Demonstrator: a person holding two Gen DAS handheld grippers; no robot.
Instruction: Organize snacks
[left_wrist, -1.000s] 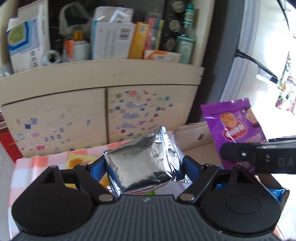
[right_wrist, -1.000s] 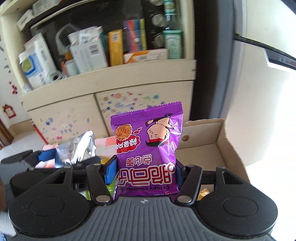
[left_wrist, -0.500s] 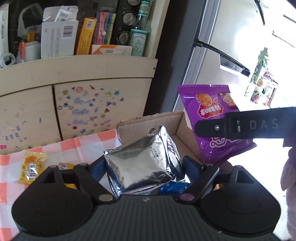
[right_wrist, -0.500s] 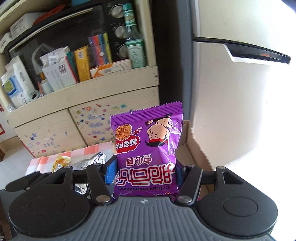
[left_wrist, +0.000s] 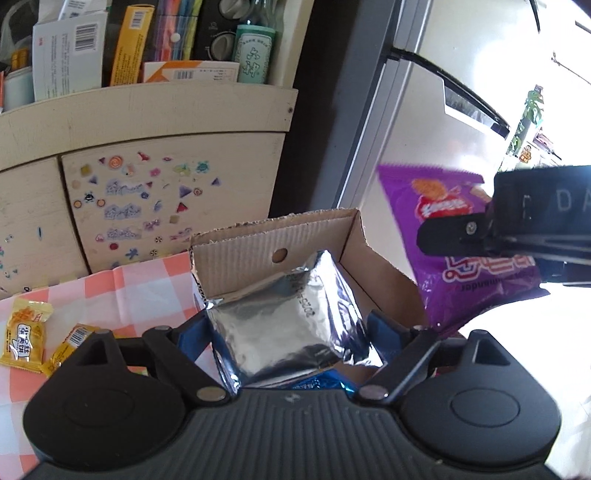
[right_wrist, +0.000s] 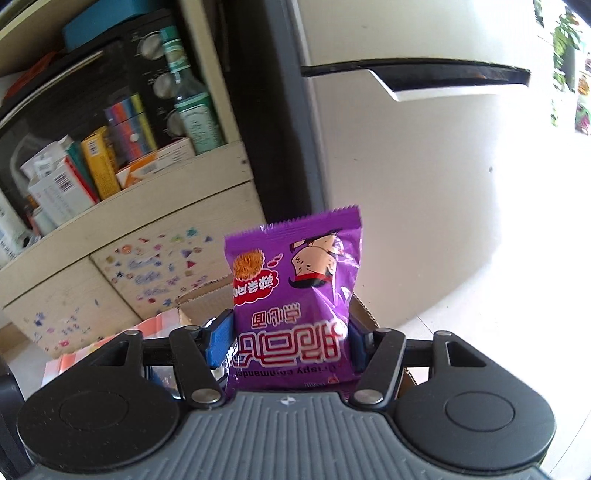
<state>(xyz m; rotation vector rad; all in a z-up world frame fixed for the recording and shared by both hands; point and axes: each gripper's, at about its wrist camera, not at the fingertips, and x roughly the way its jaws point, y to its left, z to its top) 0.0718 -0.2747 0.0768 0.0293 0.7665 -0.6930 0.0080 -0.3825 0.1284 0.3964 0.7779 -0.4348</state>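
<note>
My left gripper (left_wrist: 284, 328) is shut on a silver foil snack packet (left_wrist: 284, 314) and holds it over the open cardboard box (left_wrist: 258, 254). A blue packet (left_wrist: 317, 384) lies in the box below it. My right gripper (right_wrist: 288, 336) is shut on a purple noodle-snack bag (right_wrist: 295, 295), held upright over the box (right_wrist: 199, 299). The purple bag (left_wrist: 443, 221) and right gripper also show at the right of the left wrist view, above the box's right side.
Two yellow snack packets (left_wrist: 26, 332) lie on the orange checked cloth (left_wrist: 147, 291) left of the box. Behind stands a cream cabinet with stickers (left_wrist: 147, 195) and a cluttered shelf (left_wrist: 129, 48). A white fridge (right_wrist: 424, 184) is at the right.
Both grippers have swung right and forward with their packets, from over the cloth to over the cardboard box. The box now fills more of the left wrist view.
</note>
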